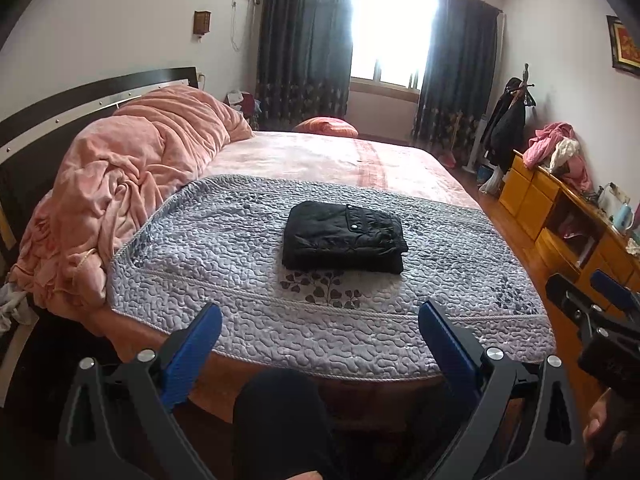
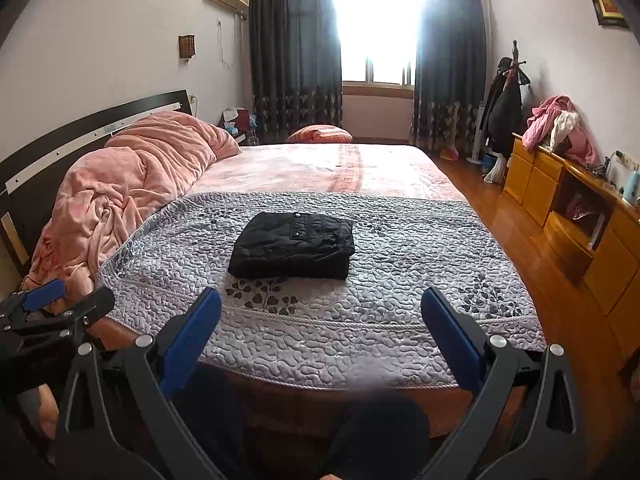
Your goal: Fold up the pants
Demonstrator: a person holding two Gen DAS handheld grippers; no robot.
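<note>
The black pants (image 1: pixel 344 238) lie folded into a compact rectangle on the grey quilted cover (image 1: pixel 224 248) at the foot of the bed; they also show in the right wrist view (image 2: pixel 294 246). My left gripper (image 1: pixel 320 316) is open and empty, held back from the bed's near edge, well short of the pants. My right gripper (image 2: pixel 320 304) is open and empty too, also back from the edge. Each gripper shows at the side of the other's view: the right gripper in the left wrist view (image 1: pixel 592 300), the left gripper in the right wrist view (image 2: pixel 52 300).
A pink duvet (image 1: pixel 132 184) is heaped at the left by the dark headboard (image 1: pixel 80 96). A wooden dresser (image 2: pixel 572 216) with clothes on top stands along the right wall beside the wood floor. The person's dark-clad knees (image 1: pixel 280 412) are between the fingers.
</note>
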